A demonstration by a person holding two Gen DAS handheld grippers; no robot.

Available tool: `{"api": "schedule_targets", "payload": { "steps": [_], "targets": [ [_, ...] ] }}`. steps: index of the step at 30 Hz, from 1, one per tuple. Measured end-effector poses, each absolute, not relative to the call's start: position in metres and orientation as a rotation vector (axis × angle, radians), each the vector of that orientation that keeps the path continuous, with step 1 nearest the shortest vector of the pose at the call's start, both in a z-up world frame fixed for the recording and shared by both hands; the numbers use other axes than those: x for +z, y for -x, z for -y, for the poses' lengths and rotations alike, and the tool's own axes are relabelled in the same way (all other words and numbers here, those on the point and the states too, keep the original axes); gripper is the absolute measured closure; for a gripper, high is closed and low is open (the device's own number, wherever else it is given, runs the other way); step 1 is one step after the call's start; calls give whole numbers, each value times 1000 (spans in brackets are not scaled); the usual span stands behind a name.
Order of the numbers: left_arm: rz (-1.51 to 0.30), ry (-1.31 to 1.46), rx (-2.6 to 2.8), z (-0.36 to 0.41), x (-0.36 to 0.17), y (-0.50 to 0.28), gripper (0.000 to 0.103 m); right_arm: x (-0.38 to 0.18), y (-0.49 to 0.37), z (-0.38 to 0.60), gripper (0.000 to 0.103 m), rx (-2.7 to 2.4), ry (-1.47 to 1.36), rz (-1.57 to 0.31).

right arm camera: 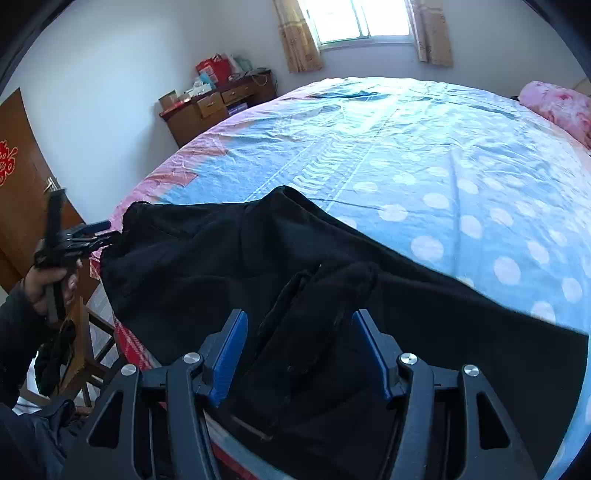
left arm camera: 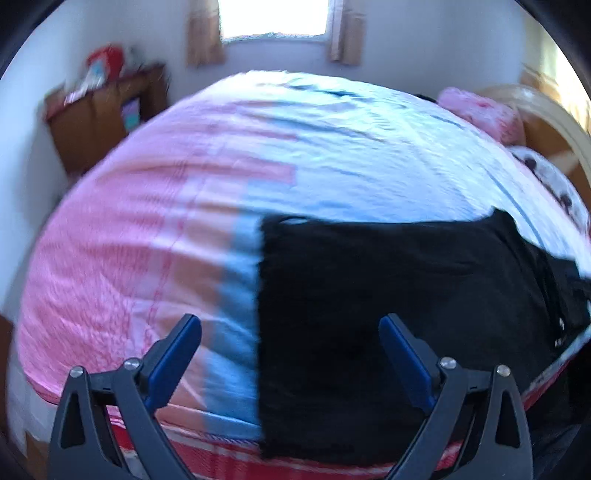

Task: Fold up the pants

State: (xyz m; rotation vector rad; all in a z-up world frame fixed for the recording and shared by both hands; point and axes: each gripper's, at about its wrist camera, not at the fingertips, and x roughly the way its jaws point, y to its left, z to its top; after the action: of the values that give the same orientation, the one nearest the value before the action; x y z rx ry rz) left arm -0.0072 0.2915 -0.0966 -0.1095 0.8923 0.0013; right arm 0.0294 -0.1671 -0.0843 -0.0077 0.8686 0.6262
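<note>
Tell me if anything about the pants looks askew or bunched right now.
The black fabric pants lie unevenly along the bed's near edge: a rumpled ridge stands up in front of the open right tool, and the far edge humps instead of lying flat.

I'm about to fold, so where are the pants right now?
The black pants lie along the bed's near edge, under both open grippers, left gripper at their left end.

Loads of open bed ahead, clutter only round the edges

Past the black pants (right arm camera: pixel 258 266) I've got bare bedsheet (right arm camera: pixel 424 155) all the way toward the window (right arm camera: pixel 354 22). What'd get in my way: pink pillow (right arm camera: pixel 557 107) far right, wooden dresser (right arm camera: pixel 218 103) piled with boxes at the far left corner, wooden chair (right arm camera: pixel 85 343) tight against the near bed edge, door (right arm camera: pixel 22 177) on the left wall.
</note>
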Motion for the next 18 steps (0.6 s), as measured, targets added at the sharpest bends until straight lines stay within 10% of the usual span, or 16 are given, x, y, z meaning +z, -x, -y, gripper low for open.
{"api": "schedule_targets", "payload": {
  "steps": [18],
  "targets": [
    [-907, 239, -154, -277, -129, -15, 23, -108, -17, 129, 42, 668, -64, -906]
  ]
}}
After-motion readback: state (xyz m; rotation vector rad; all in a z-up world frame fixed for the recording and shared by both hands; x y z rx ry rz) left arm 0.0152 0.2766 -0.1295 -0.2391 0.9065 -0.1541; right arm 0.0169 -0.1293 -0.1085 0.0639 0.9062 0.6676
